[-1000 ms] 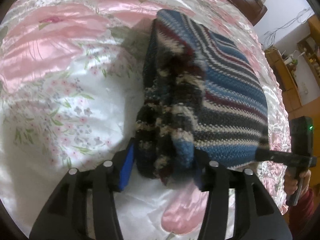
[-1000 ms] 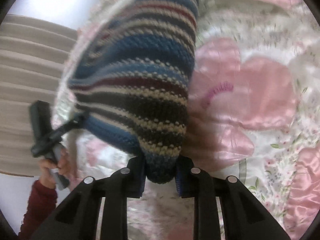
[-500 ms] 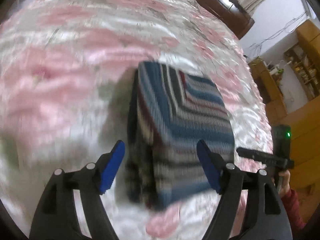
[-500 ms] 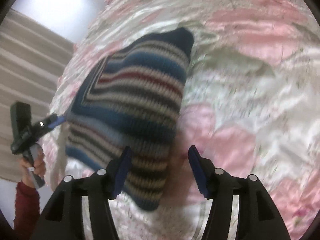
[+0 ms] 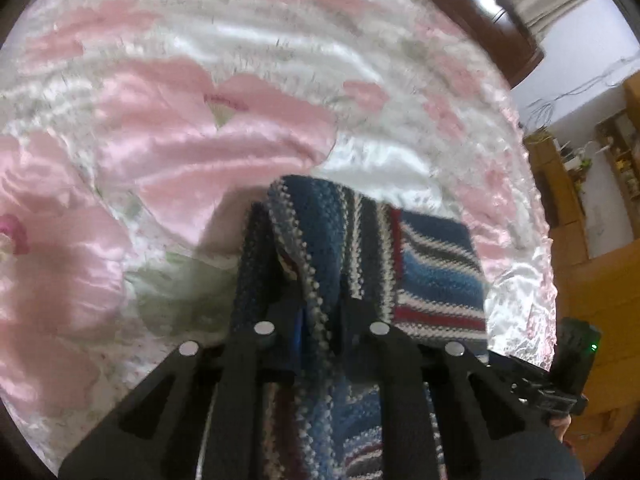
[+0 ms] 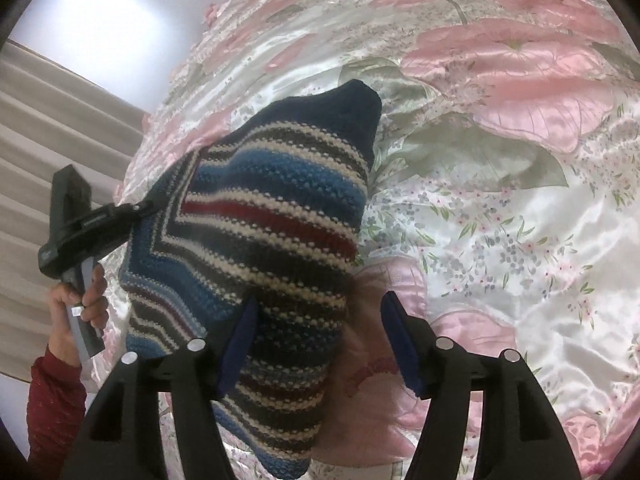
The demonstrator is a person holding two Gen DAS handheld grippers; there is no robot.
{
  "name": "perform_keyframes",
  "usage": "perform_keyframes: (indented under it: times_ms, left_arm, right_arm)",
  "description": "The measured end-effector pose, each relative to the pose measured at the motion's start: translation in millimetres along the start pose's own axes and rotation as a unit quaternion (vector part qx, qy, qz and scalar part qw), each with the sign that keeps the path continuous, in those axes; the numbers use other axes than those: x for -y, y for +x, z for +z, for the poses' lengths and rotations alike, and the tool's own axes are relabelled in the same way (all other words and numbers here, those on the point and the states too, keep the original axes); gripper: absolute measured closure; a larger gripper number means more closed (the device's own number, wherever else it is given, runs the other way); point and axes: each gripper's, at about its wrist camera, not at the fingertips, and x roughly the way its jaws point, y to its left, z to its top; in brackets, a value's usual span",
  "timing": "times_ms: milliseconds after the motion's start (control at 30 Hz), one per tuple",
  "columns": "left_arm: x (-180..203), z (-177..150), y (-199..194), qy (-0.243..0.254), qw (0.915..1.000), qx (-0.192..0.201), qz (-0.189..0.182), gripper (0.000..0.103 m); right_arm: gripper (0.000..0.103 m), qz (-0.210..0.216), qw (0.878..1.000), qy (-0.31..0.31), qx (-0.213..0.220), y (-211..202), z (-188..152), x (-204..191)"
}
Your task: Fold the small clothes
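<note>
Left gripper pinches the striped knit edge so you lift it off the bedspread; right gripper gapes, empty, beside it.

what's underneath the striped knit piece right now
The pink floral satin bedspread shows all around the striped knit piece. The patch directly beneath is covered, so anything there is hidden.

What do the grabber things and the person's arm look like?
Both grippers, left and right, are black plastic with silver round bolts and blue pads on the fingers. The left one has a grey handle; the right one shows a green light. The sleeve is dark red.
</note>
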Motion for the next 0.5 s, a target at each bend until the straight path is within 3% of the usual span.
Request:
perform_keyframes:
  times_ms: [67,133,233,267,333,433,500]
  left_arm:
    - [-7.7,-4.5,-11.0,-0.001,0.9997,0.023,0.008,0.092]
    - [-24.4,-10.3,-6.1,-0.019,0.9994,0.014,0.024,0.091]
    - [-39.9,-21.1,6.3,-0.043,0.999,-0.006,0.013,0.086]
    - [-40.9,-22.1,4.2,-0.045,0.999,0.0,0.001,0.081]
    - [-43.4,-22.1,-3.6,-0.058,0.9982,0.002,-0.015,0.033]
    - [-46.0,-25.8,-19.7,-0.056,0.9979,0.011,-0.03,0.018]
    - [-47.1,-28.5,-22.0,-0.054,0.9974,-0.008,-0.046,0.013]
  right_arm:
    - [0.039,-0.001,1.0,-0.003,0.002,-0.6,-0.6,0.6]
    - [0.039,-0.004,1.0,-0.003,0.003,-0.3,-1.2,0.9]
    - [0.039,-0.01,1.0,-0.001,0.001,1.0,-0.7,-1.5]
    - [0.039,-0.015,1.0,-0.005,0.001,0.0,-0.7,-3.2]
    - [0.038,-0.017,1.0,-0.011,0.0,-3.6,-1.0,-5.2]
    - [0.033,-0.003,1.0,-0.004,0.002,-8.9,-0.8,-3.8]
    - [0.031,0.01,1.0,0.006,0.001,-8.6,0.5,-1.9]
